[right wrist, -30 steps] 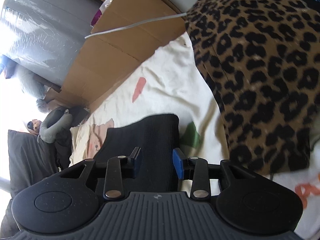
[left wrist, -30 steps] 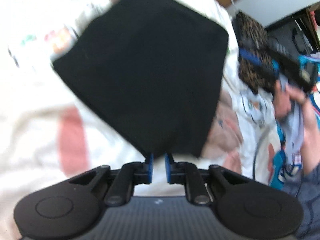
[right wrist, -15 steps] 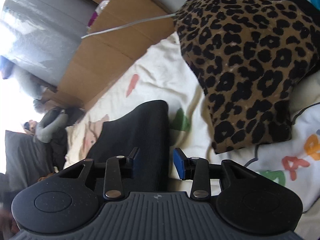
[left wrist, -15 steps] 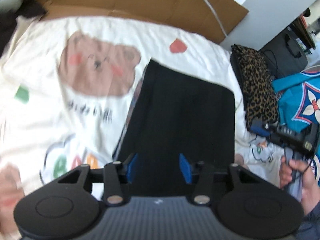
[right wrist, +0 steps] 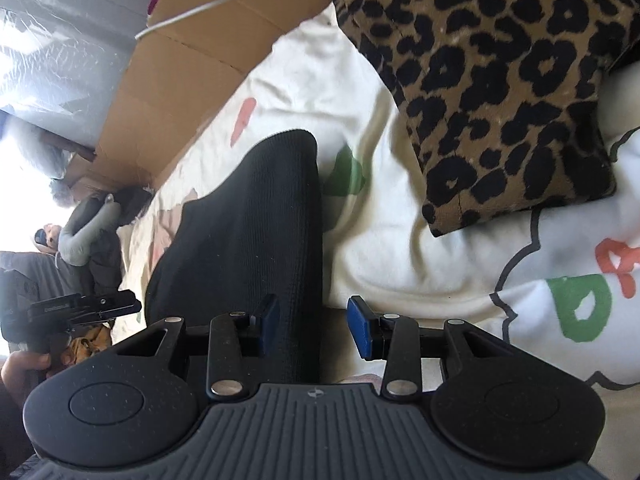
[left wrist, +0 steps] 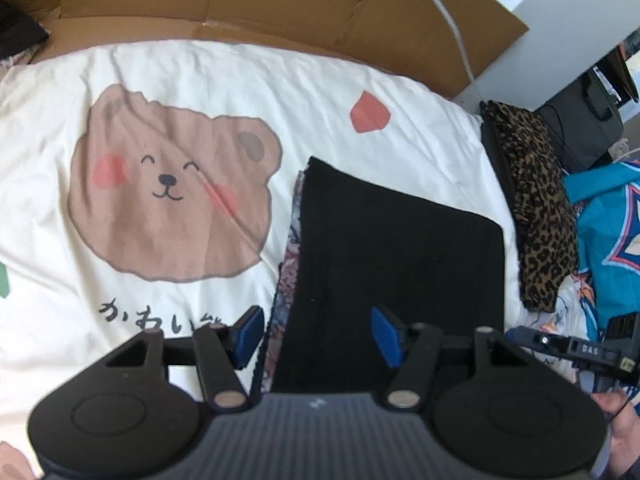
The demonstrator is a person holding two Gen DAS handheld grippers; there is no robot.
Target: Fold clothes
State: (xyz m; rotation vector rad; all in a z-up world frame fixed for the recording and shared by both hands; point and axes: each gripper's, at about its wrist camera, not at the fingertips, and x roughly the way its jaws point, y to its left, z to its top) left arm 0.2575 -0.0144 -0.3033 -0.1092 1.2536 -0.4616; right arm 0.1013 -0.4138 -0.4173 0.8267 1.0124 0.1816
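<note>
Black garment (left wrist: 392, 280) is released since a second ago: left claw (left wrist: 318, 336) is now spread wide, empty; right claw (right wrist: 312, 326) open, empty. Garment is laid folded on bed (left wrist: 160, 64), ahead of both claws, atop patterned cloth (left wrist: 288, 272). Fold is judged complete.

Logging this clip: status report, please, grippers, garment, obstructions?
Left gripper open, right gripper open, both empty. Folded black garment flat on patterned garment, on bear sheet. Leopard cushion beside it, apart.
</note>
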